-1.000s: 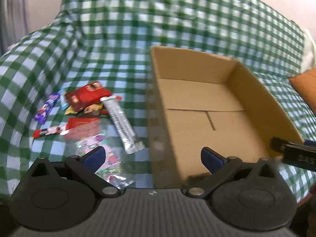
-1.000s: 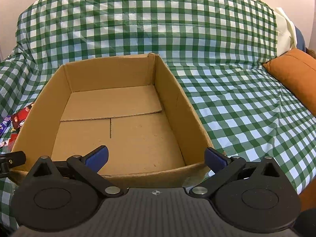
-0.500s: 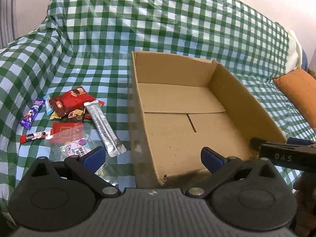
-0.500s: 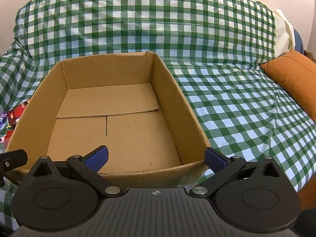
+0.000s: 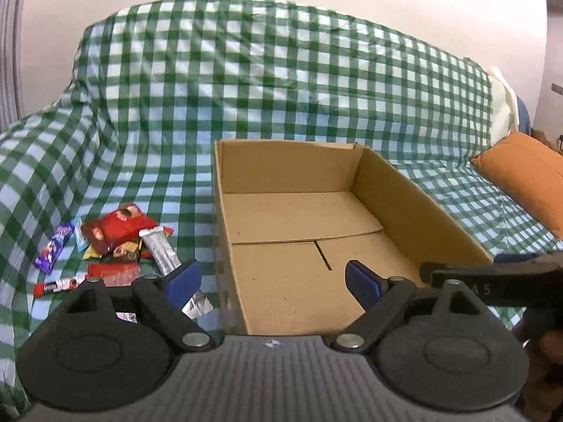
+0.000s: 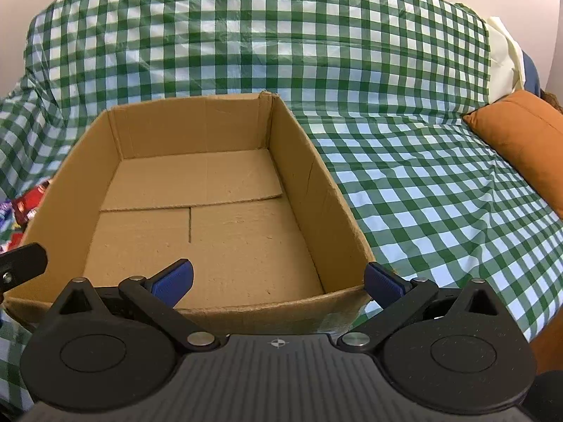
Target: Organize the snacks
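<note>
Covering a sofa, a green checked cloth (image 5: pixel 281 70) is carrying an open cardboard box (image 5: pixel 302 218), snack packets (image 5: pixel 116 232) lying just left; left gripper (image 5: pixel 269 279) jaws closing on nothing, right gripper (image 6: pixel 278 279) jaws gaping.

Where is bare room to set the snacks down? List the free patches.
Free: the whole floor of the brown cardboard box, and the green checked cloth between the box and the orange cushion. Crowded: the snack wrapper pile left of the box.
</note>
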Demonstrator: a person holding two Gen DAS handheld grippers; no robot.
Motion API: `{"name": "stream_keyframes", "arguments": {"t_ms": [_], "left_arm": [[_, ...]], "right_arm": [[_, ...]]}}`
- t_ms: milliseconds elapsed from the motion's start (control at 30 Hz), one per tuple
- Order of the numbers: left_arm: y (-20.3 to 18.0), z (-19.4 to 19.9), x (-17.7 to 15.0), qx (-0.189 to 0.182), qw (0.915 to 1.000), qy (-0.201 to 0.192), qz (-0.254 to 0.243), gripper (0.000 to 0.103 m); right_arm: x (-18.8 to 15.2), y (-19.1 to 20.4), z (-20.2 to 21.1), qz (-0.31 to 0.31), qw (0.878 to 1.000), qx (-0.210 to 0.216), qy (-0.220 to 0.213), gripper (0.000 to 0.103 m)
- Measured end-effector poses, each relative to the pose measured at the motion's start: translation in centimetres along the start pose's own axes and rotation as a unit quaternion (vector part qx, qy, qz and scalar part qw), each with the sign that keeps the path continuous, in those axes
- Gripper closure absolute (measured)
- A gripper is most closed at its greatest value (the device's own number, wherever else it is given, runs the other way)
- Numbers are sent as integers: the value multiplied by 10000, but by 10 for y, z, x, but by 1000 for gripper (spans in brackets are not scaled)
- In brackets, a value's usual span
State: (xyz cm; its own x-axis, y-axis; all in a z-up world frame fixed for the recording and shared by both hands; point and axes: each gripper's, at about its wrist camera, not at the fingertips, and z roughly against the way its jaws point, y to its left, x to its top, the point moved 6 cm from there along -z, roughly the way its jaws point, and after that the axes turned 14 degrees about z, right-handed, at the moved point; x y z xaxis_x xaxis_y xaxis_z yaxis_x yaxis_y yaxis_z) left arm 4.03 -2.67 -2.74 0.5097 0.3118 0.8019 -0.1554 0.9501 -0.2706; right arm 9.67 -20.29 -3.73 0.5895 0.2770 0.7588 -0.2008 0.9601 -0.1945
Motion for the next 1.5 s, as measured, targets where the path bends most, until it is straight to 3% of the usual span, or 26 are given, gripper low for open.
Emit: {"name": "stream_keyframes", "arguments": {"t_ms": [167,267,367,533,633,700,767,1067,1167,1267,1300,1400,1500], "left_arm": [[-3,0,-1,-340,9990,279,40,15],[-4,1,0,-556,9977,369,73,24],[-5,2,-2,-726,9962,480,96,39],[-6,5,-4,-942,9940,558,50,83],[-4,8,-2,-1018,9931,574,79,93],[1,12,2,-1030,9925,631,204,94],[9,15,11,-974,9913,745,476,94],[100,24,89,-593,9837,334,1663,94],[147,10,98,-392,9736,253,2233,94],[194,-4,87,-138,9596,217,2802,94],[208,-7,78,-56,9530,271,3017,94],[241,-14,70,-92,9189,451,3918,94],[257,-18,72,-32,9034,457,4264,94]], "right_arm": [[0,2,5,-67,9994,78,-315,2],[2,6,7,-7,9990,131,-420,7],[5,12,7,101,9988,180,-440,9],[11,12,7,100,9978,186,-634,13],[12,13,7,98,9979,262,-576,30],[11,18,7,129,9975,360,-599,49],[13,27,8,211,9967,464,-633,55],[33,69,16,617,9871,985,-1098,55],[38,92,21,835,9810,1218,-1261,55],[43,122,28,1137,9726,1498,-1370,55],[48,133,28,1259,9690,1600,-1397,55],[68,173,27,1540,9557,2079,-1404,55],[72,217,37,1877,9373,2613,-1342,53]]}}
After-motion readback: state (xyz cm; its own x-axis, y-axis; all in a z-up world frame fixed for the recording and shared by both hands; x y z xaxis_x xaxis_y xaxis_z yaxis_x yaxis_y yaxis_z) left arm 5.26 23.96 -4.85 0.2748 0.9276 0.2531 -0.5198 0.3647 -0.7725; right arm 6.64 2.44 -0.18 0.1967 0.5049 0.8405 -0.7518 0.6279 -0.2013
